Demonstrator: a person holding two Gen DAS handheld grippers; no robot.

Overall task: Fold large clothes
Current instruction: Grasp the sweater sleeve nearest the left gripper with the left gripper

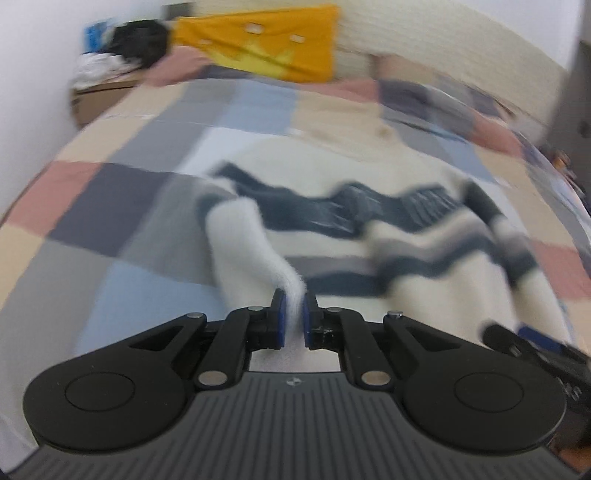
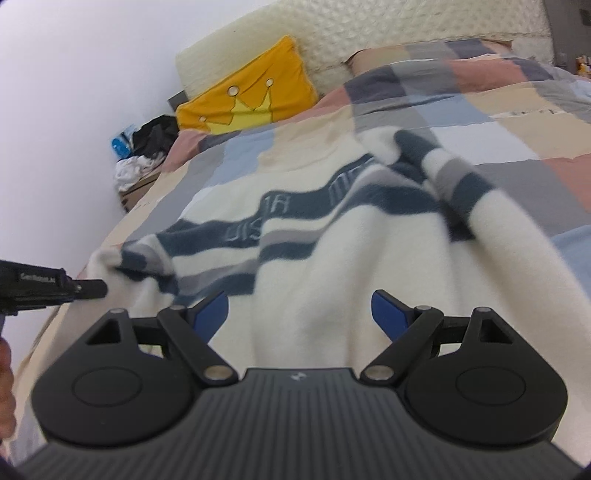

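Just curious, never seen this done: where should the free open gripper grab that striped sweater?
Probably the striped sleeve folded over the sweater, approached from above at its loose raised edge; the right gripper hangs open over flat cloth offering no fold.

A bed (image 2: 498, 122) covered by a patchwork quilt (image 1: 122, 206), with a sweater spread on it

The quilt is made up of pink, grey, blue and beige squares; a cream sweater (image 2: 332, 258) with dark and grey stripes is laid across its middle, one sleeve folded over the body, and an orange cushion (image 2: 247, 99) with a yellow crown is propped at the head end, against a pale headboard (image 2: 369, 33)
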